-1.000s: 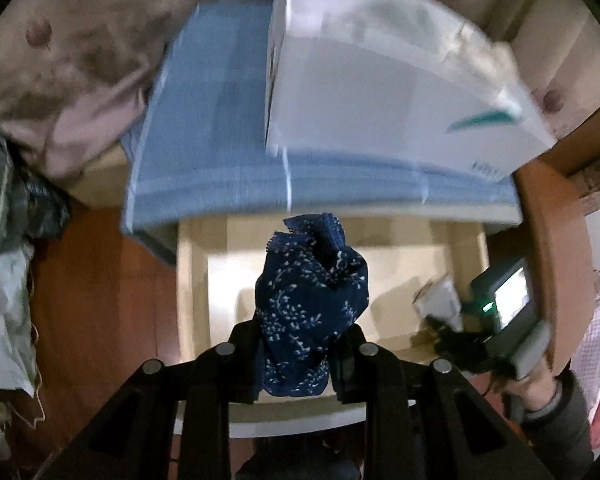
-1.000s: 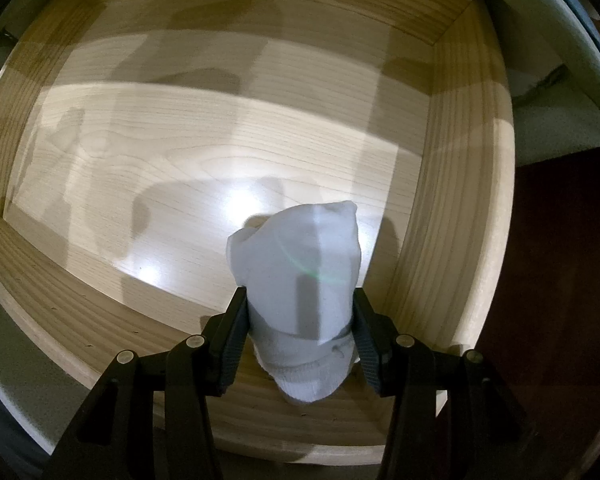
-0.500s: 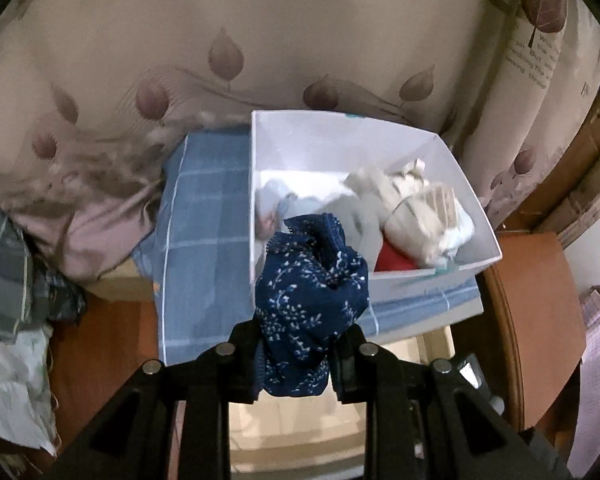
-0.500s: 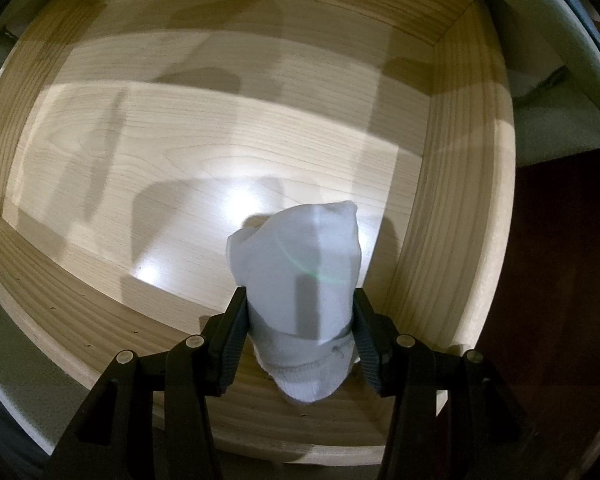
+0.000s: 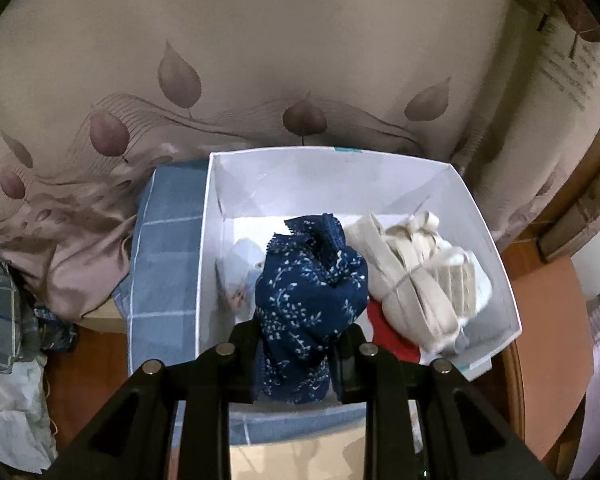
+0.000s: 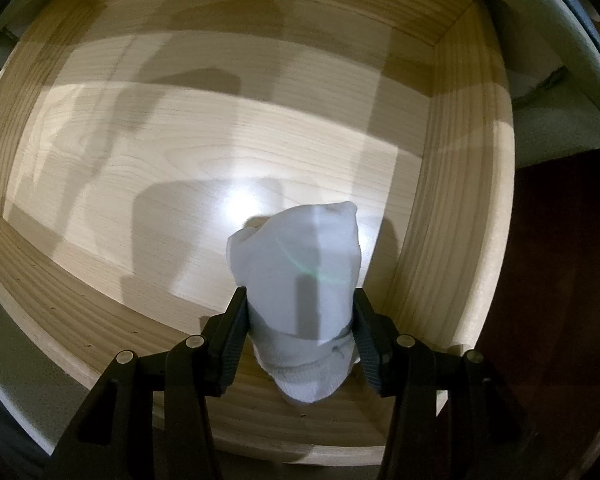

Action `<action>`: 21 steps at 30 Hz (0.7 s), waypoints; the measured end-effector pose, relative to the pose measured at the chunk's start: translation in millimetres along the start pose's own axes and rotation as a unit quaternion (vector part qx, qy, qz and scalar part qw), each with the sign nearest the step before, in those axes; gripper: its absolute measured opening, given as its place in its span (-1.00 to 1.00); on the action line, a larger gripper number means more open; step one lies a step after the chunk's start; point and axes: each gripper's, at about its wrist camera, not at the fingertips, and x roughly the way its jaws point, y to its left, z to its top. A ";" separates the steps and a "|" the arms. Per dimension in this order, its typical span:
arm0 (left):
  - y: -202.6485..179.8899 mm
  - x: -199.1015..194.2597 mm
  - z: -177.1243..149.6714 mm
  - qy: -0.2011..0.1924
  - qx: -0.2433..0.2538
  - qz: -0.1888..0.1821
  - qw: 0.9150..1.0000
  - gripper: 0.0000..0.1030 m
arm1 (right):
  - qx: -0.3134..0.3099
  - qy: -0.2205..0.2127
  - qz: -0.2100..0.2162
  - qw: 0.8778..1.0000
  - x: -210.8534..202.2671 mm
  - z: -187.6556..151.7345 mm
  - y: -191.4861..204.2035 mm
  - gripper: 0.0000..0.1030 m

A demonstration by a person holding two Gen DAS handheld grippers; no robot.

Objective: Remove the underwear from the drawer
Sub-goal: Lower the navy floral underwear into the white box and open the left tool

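My left gripper (image 5: 298,354) is clamped on a dark blue underwear (image 5: 310,304) with a small white flower print, the cloth bunched up between the two fingers and standing out ahead of them. Straight ahead of and below that bundle sits a white box (image 5: 404,184), open at the top, and the blue cloth hangs over its near half. Inside the box, to the right of my gripper, lies a cream bundle (image 5: 416,280) with a bit of red cloth (image 5: 388,336) under it; to the left of the blue piece there is something pale, too blurred for me to name. The box rests on a blue checked cloth (image 5: 164,264), and a beige curtain (image 5: 300,60) with leaf shapes hangs behind it. My right gripper (image 6: 300,328) is squeezed shut on a white rolled piece (image 6: 300,280), which fills the gap between the fingers. It is held over the wooden drawer (image 6: 460,220), near the drawer's right wall, with bare wood floor ahead and to the left.
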 end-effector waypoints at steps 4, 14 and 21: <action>-3.9 12.3 8.2 0.005 0.003 0.009 1.000 -0.52 | 0.002 -0.001 0.001 1.000 -1.6 -0.6 -2.1 -0.09; -4.7 19.0 9.4 0.020 -0.006 0.001 1.000 -0.01 | 0.000 0.000 -0.002 1.000 -3.3 -0.7 2.4 -0.09; -3.4 4.9 7.4 0.016 -0.010 -0.012 1.000 0.17 | 0.000 0.000 -0.002 1.000 -3.9 -0.4 2.3 -0.07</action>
